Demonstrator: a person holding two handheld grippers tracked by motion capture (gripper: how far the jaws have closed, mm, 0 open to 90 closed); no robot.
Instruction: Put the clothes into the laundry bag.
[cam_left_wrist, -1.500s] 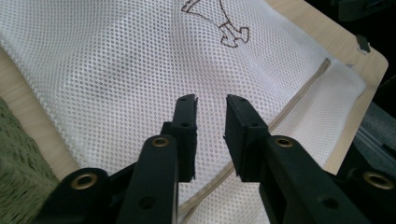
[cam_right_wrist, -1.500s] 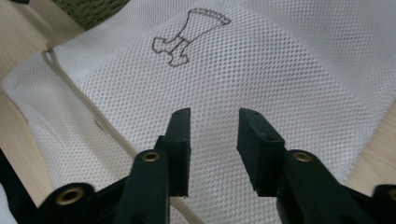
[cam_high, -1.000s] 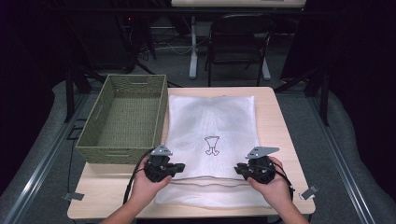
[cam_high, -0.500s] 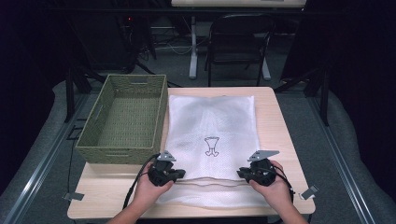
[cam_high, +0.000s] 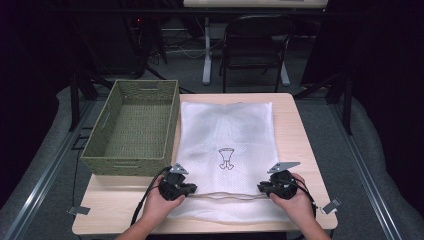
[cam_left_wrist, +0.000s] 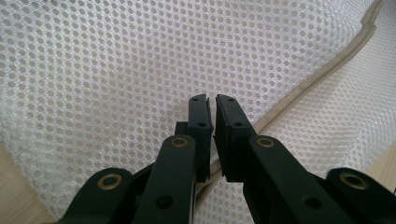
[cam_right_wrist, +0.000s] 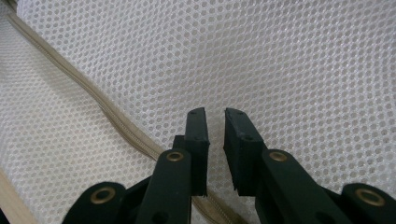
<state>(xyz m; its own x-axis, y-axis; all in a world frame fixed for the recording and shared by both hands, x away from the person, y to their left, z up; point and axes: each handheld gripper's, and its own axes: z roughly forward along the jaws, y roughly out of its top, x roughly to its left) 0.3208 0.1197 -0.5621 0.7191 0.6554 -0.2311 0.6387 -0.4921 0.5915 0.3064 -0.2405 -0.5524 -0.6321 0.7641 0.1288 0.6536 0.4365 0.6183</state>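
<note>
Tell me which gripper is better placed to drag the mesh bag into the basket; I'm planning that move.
Left, probably. The left gripper sits at the mesh bag's near edge right beside the woven basket; the right gripper is on the bag's other side.

— What sort of room do I work in?
— It looks like a lab or a recording studio; black curtains hang at the sides and the far end is dark.
— Anything else?
— My light wooden table stands on grey carpet; metal rails run along the floor at both sides; a black folding chair waits beyond, with a desk leg and loose cables behind it.
— So not a home?
— No; it reads as a test space.
</note>
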